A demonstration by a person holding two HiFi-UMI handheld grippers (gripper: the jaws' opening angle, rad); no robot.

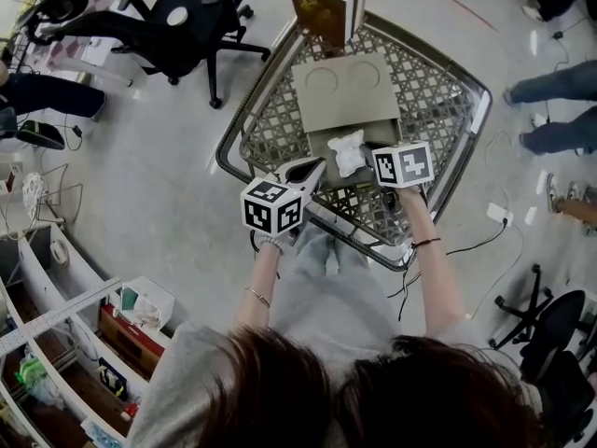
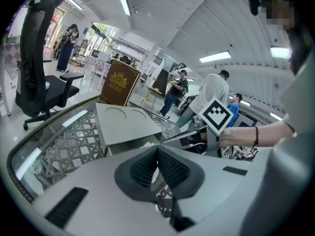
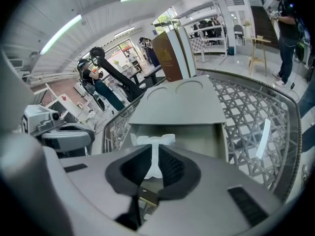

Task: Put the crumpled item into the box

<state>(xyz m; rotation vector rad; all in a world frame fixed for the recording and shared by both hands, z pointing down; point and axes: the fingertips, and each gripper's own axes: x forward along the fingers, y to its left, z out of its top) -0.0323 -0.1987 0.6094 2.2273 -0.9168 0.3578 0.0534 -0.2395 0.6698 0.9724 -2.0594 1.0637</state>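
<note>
A crumpled white item (image 1: pixel 348 151) (image 3: pixel 158 142) hangs pinched between the pads of my right gripper (image 1: pixel 362 159) (image 3: pixel 156 157), just in front of the mouth of a grey box (image 1: pixel 345 96) (image 3: pixel 183 104). The box lies on a lattice-topped table (image 1: pixel 438 110), and its top bears two round imprints. In the right gripper view the box's open side (image 3: pixel 197 136) faces me, right behind the item. My left gripper (image 1: pixel 314 169) (image 2: pixel 157 160) hovers close to the left of the item, its pads together and nothing held. The right gripper's marker cube (image 2: pixel 216 114) shows in the left gripper view.
A brown-and-white book-like case (image 1: pixel 325 3) stands upright at the table's far edge. A black office chair (image 1: pixel 187 12) stands at far left. People's legs and shoes (image 1: pixel 555 87) and cables are on the floor to the right. Shelves (image 1: pixel 65 343) lie at lower left.
</note>
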